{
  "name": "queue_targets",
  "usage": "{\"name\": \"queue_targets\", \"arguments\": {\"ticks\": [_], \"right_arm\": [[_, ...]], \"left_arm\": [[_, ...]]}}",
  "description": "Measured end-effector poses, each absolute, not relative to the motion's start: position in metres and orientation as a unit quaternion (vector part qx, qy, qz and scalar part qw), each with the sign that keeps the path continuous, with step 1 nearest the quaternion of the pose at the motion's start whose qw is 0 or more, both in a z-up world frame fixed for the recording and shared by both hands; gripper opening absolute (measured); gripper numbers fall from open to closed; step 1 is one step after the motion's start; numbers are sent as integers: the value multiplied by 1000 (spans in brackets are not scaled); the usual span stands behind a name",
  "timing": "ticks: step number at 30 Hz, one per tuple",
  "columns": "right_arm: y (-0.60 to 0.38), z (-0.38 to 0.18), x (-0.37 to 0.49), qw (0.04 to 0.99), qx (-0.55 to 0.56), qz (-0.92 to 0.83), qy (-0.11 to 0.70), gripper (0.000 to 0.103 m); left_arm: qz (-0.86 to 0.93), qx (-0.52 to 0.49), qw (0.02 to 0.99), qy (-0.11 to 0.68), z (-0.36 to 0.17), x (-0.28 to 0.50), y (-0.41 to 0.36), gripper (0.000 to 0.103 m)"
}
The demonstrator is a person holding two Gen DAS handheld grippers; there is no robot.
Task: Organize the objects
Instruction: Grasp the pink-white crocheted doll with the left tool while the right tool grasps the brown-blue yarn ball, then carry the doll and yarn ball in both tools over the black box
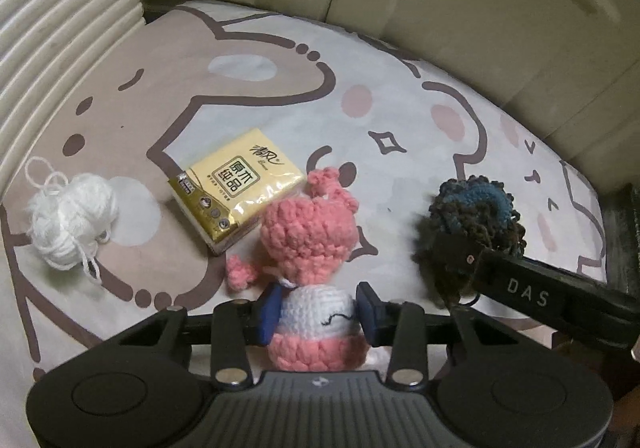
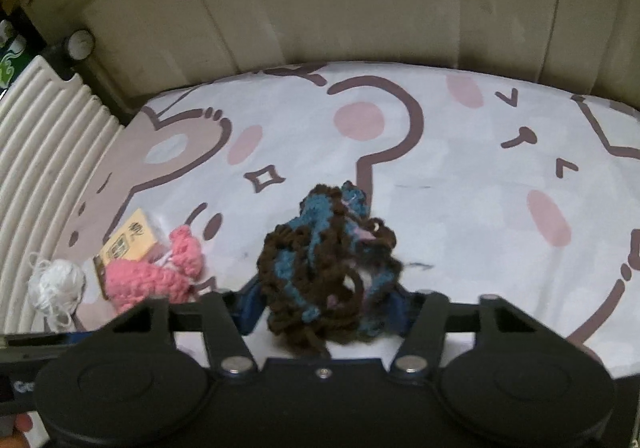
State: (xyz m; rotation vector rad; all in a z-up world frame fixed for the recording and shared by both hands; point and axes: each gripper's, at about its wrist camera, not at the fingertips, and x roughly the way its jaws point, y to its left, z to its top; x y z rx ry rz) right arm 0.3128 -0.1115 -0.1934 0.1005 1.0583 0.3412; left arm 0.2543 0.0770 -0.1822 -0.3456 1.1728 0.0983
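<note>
The pink crochet doll (image 1: 310, 252) sits low in the centre of the left wrist view on the cartoon-print sheet (image 1: 400, 87), with a yellow tissue pack (image 1: 236, 187) touching it at upper left and a white yarn ball (image 1: 72, 219) further left, apart. The doll stands upright, head toward the top of the frame. The left gripper (image 1: 324, 312) is closed against its white body on both sides. In the right wrist view, the right gripper (image 2: 320, 308) clamps a brown-and-blue yarn bundle (image 2: 328, 260) at lower centre.
</note>
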Motion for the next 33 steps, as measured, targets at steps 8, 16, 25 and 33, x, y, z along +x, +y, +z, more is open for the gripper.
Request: {"name": "queue_targets", "arguments": {"ticks": [8,16,25,33], "right_arm": [[-121,-163,291,860,60,156,482,50],[-140,-124,259,875,64,146,457,50],[-156,-93,220,888,59,126,438,50],[-171,-78,192,893,62,108,432,50]], "left_arm": [[45,-150,836,526,-154,241,76,41],[46,-139,861,487,-114,219,74,41],[34,-124,875,467,-88,190,66,41],[34,-100,885,454,-71,170,57,41]]}}
